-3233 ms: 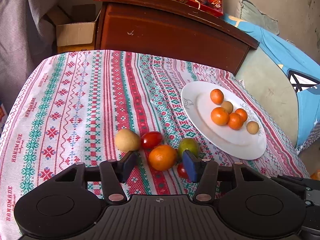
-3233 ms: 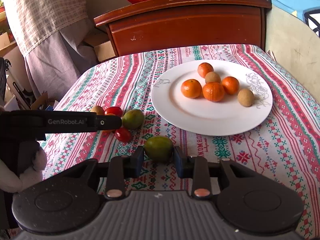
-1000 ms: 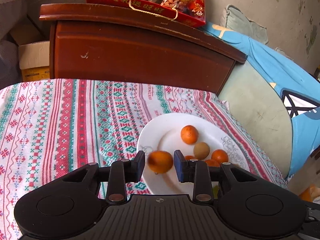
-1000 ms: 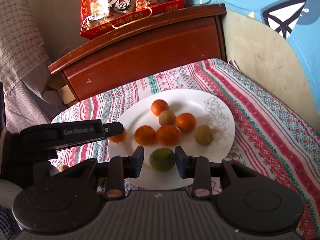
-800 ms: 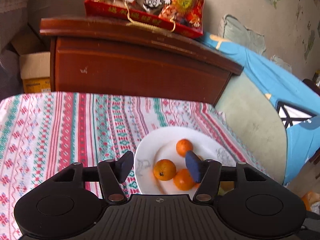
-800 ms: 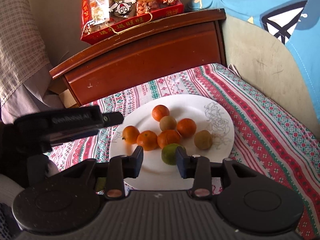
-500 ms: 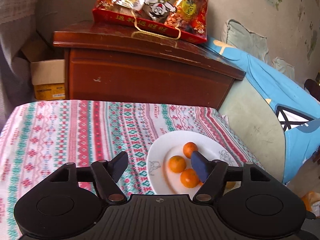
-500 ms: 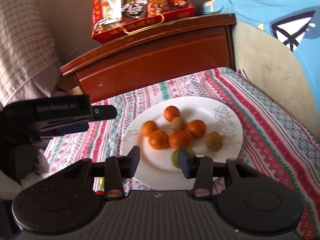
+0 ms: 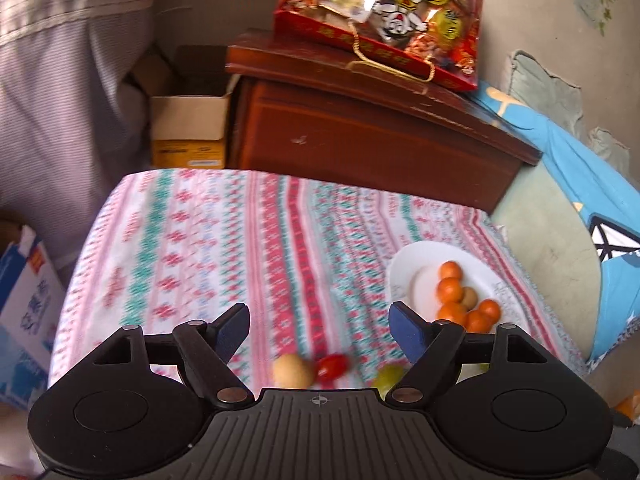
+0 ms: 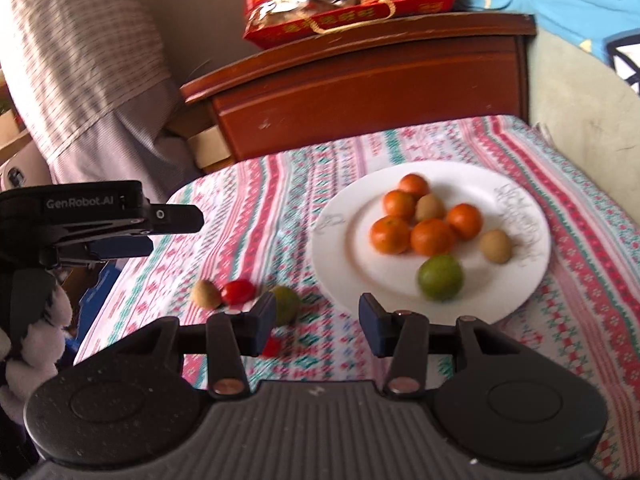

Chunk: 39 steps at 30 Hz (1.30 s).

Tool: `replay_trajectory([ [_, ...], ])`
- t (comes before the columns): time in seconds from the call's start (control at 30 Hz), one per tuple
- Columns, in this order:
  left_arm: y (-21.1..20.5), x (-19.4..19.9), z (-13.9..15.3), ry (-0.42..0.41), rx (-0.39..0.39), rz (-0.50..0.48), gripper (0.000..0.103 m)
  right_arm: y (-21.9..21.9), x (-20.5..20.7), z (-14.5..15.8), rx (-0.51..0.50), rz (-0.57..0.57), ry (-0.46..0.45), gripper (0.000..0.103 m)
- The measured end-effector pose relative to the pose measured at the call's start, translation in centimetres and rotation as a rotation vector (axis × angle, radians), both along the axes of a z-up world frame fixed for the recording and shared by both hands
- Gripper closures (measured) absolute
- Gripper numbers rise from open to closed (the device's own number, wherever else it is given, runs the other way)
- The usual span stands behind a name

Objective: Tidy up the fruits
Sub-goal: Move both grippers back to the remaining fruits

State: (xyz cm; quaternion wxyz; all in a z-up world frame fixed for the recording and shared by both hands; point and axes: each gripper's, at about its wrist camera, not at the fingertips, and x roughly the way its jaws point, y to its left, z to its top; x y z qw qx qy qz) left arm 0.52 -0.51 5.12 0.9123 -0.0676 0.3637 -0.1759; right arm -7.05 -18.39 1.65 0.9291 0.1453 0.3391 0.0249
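The right gripper (image 10: pixel 316 322) has just been spreading its blue-padded jaws, nothing between them; the left gripper (image 9: pixel 318 326) has likewise been widening, released and empty, its black side lettered "GenRobot.AI" in the right wrist view. At 1 o'clock of the right gripper sits the round white ceramic plate (image 10: pixel 516 292) holding 5 orange mandarins (image 10: pixel 390 234), 2 tan round fruits (image 10: pixel 496 245) and 1 green citrus (image 10: pixel 440 277). At 10 o'clock, on the striped cross-stitch tablecloth (image 10: pixel 256 216), lie a tan fruit (image 10: pixel 205 294), a red tomato (image 10: pixel 238 292) and a green-orange citrus (image 10: pixel 286 304); a red snack gift bag (image 9: pixel 384 20) tops the brown wooden cabinet (image 9: pixel 360 132).
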Motion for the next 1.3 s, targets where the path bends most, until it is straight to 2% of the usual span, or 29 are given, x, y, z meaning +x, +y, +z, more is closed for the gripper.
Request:
replay_trajectory([
  [0.17, 1.6, -0.7, -1.0, 0.004, 0.025, 0.002, 0.025, 1.7, 0.0, -0.6, -0.021, 0.067, 0.02, 0.056],
  [0.33, 1.8, -1.1, -2.0, 0.002, 0.071, -0.039, 0.025, 3.1, 0.0, -1.3, -0.056, 0.122, 0.035, 0.056],
  [0.4, 1.8, -1.2, -2.5, -0.002, 0.106, -0.045, 0.025, 3.5, 0.0, -1.5, -0.071, 0.127, 0.041, 0.056],
  [0.77, 1.9, -1.2, -4.1, 0.01, 0.156, -0.076, 0.025, 4.5, 0.9, -2.4, -0.103, 0.141, 0.054, 0.057],
  [0.83, 1.7, -1.2, -4.3, 0.002, 0.163, -0.088, 0.025, 4.6, 1.1, -2.5, -0.109, 0.143, 0.051, 0.059],
  [1.0, 0.9, -1.3, -4.6, -0.025, 0.176, -0.13, 0.025, 4.7, 1.3, -2.6, -0.119, 0.149, 0.043, 0.077],
  [1.07, 0.5, -1.3, -4.7, -0.042, 0.178, -0.154, 0.025, 4.6, 1.3, -2.6, -0.119, 0.148, 0.042, 0.08],
  [1.3, -0.4, -1.3, -5.0, -0.09, 0.174, -0.191, 0.028, 3.7, 0.9, -2.2, -0.094, 0.133, 0.032, 0.081],
])
